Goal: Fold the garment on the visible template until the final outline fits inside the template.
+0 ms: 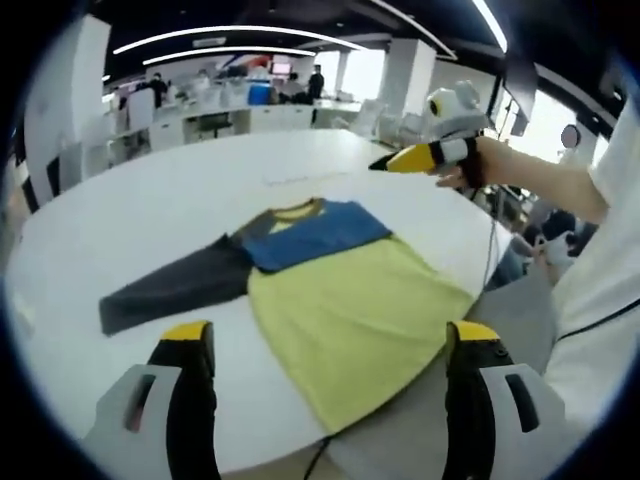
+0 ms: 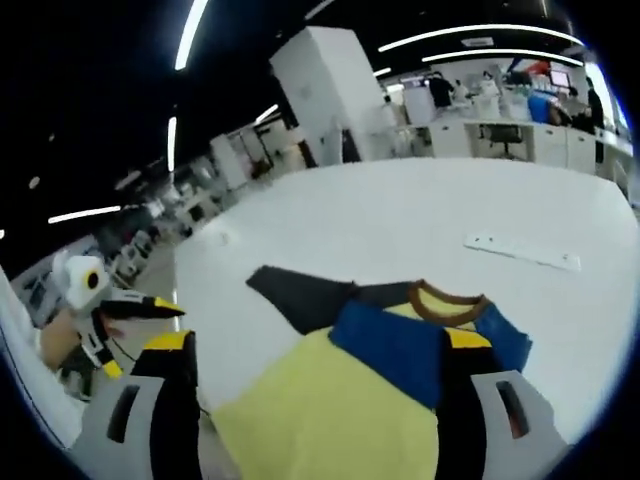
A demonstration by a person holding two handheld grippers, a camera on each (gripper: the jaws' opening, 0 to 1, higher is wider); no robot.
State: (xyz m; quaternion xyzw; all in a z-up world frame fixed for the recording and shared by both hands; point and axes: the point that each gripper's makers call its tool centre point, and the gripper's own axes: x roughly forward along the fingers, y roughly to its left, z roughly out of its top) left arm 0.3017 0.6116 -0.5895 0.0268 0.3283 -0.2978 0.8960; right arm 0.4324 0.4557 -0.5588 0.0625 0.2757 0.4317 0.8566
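A long-sleeved shirt (image 1: 340,310) lies flat on the white table (image 1: 150,220). It has a yellow body, a blue chest panel (image 1: 315,235) and a dark grey sleeve (image 1: 175,290) stretched out to the left. My left gripper (image 1: 330,335) hovers open over its hem, holding nothing. A hand holds my right gripper (image 1: 400,160) in the air beyond the shirt's far right side. In the right gripper view the shirt (image 2: 330,420) lies below my open right gripper (image 2: 318,345), and the left gripper (image 2: 165,308) hangs off the table at the left.
A thin pale strip (image 2: 520,252) lies on the table beyond the collar. The shirt's hem sits close to the table's curved edge (image 1: 300,450). A person's white sleeve (image 1: 600,290) fills the right side. Desks and chairs (image 1: 215,115) stand far behind.
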